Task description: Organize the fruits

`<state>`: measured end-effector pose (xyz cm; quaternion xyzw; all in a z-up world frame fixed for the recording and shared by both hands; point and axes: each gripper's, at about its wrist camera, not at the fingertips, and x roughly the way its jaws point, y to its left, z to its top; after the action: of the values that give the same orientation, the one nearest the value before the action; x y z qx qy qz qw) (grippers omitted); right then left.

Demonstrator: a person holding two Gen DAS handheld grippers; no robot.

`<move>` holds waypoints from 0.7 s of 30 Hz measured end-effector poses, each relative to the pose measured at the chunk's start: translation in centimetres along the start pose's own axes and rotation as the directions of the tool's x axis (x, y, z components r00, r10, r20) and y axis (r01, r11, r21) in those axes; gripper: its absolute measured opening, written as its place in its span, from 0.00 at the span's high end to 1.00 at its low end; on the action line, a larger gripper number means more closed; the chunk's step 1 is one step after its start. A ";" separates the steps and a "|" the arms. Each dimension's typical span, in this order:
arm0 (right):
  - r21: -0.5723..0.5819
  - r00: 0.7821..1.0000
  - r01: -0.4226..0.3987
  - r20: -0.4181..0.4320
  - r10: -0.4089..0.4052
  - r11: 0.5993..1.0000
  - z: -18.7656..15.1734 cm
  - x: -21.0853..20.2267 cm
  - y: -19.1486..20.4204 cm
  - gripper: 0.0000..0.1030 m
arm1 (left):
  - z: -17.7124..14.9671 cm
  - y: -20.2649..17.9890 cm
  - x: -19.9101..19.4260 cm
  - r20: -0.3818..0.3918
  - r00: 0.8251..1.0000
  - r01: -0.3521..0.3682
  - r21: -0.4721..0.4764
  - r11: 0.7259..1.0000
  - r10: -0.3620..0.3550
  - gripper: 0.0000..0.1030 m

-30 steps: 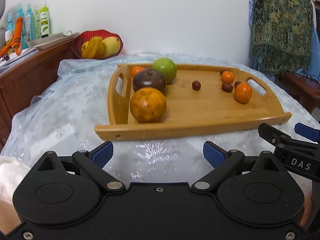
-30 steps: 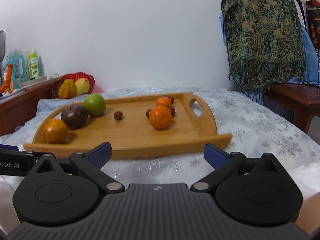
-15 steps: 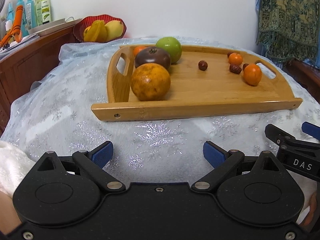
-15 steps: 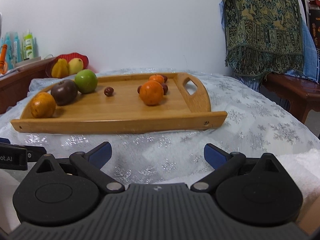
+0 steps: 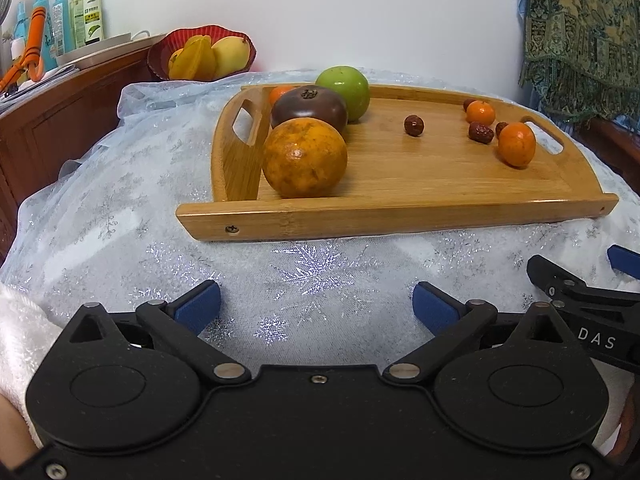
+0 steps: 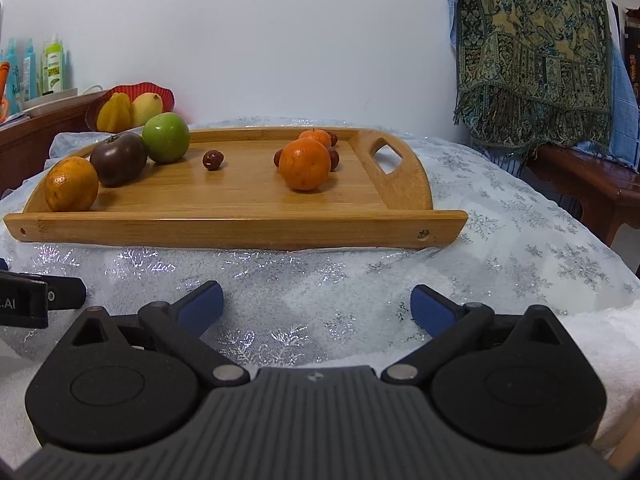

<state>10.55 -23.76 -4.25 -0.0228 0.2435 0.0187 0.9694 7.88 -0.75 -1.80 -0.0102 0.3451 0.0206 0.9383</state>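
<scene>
Fruits lie on a bamboo tray [image 5: 420, 220] that rests on the desk's white snowflake cloth [image 5: 120, 208]. At the tray's left end a mottled large orange [image 5: 305, 157] sits nearest, touching a dark brown tomato [image 5: 309, 107] behind it, with a green apple [image 5: 343, 87] farther back. A lone red date [image 5: 413, 125] lies mid-tray. Toward the right handle sit a near tangerine [image 5: 516, 144], a far tangerine [image 5: 480, 113] and more dates between them. The left claw [image 5: 316, 306] and the right claw [image 6: 316, 307] both hover released over the cloth, short of the tray's near rail, grasping nothing. A red bowl [image 5: 160, 50] of yellow fruit stands on the far-left sideboard.
</scene>
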 end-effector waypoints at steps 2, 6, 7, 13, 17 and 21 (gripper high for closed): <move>-0.001 1.000 -0.005 -0.005 0.005 1.000 0.1 0.1 0.0 0.00 | 0.0 0.0 0.1 -0.001 1.000 0.000 -0.008 1.000 0.000 0.00; -0.001 1.000 -0.008 -0.007 0.008 1.000 0.1 0.1 -0.1 0.00 | 0.2 0.0 0.2 -0.008 1.000 -0.003 -0.016 1.000 0.003 0.00; -0.002 1.000 -0.007 -0.005 0.007 1.000 0.0 0.1 -0.1 0.00 | 0.2 0.0 0.2 -0.010 1.000 -0.003 -0.020 1.000 0.003 0.00; -0.004 1.000 -0.006 -0.003 0.006 1.000 0.0 0.1 -0.1 0.00 | 0.3 0.1 0.3 -0.017 1.000 -0.005 -0.027 1.000 0.005 0.00; -0.005 1.000 -0.005 -0.004 0.005 1.000 0.0 0.1 -0.1 0.00 | 0.4 0.1 0.4 -0.022 1.000 -0.004 -0.026 1.000 0.003 0.00; -0.006 1.000 -0.001 -0.006 0.001 1.000 0.0 0.1 -0.1 0.00 | 0.3 0.0 0.3 -0.022 1.000 -0.006 -0.020 1.000 0.005 0.00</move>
<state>10.68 -23.87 -4.28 -0.0256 0.2465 0.0200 0.9686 8.37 -0.69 -1.76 -0.0189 0.3550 0.0266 0.9343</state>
